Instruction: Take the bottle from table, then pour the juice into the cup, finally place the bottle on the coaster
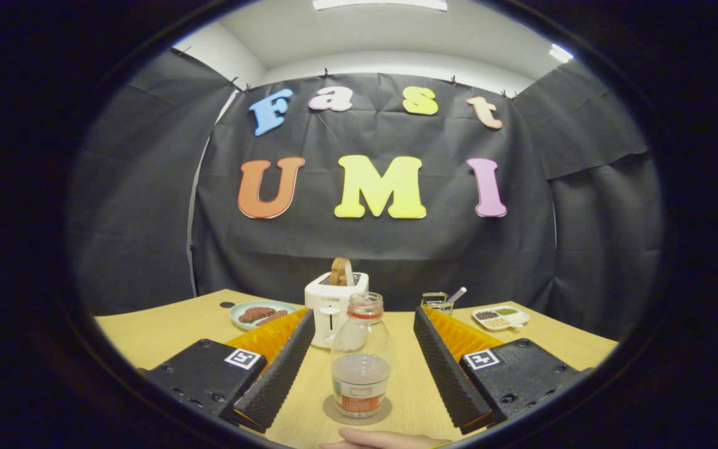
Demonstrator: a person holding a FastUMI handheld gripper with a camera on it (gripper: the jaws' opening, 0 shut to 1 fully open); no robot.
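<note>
A clear plastic bottle point(361, 355) with an open mouth and a little pale liquid in its lower part stands upright on a round grey coaster point(334, 414) on the wooden table point(159, 337). My gripper point(362, 333) is open. The bottle sits between its two fingers point(281, 365) with a gap on each side, neither finger touching it. A small glass cup point(437, 302) with a spoon-like handle in it stands beyond the right finger, farther back on the table.
A white toaster point(332, 308) with toast in it stands right behind the bottle. A plate of sausages point(260, 313) lies back left, a divided snack tray point(500, 317) back right. A person's finger point(378, 438) rests near the table's front edge.
</note>
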